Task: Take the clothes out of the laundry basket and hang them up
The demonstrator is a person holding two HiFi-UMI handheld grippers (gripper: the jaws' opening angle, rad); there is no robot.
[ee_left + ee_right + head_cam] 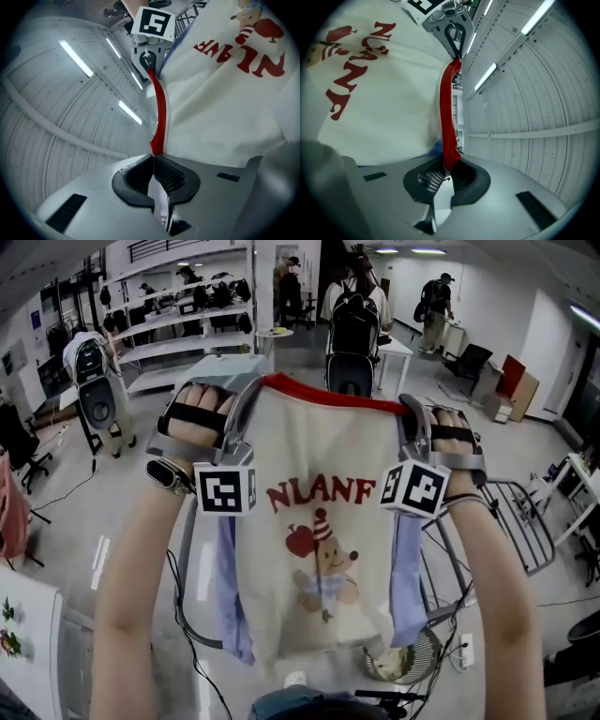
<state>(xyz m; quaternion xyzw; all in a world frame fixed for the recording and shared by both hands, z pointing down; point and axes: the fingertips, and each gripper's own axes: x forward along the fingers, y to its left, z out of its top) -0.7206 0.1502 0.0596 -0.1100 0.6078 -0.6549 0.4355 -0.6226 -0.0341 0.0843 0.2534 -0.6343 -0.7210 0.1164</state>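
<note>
Cream T-shirt (323, 521) with a red collar (328, 393) and blue sleeves hangs spread in the air close before the person. The left gripper (153, 161) and the right gripper (446, 168) are each clamped on one end of that collar. By my judgement it is out of the basket but not yet hung: no hanger is on it, and the dark wire rack (520, 521) stands farther off at the right.

Here's the right hand-held gripper (443, 176), jaws clamped on the red collar (447, 117), which stretches toward twelve o'clock into the left hand-held gripper (456, 47). The white shirt (384, 93) with red lettering fills ten o'clock.
</note>
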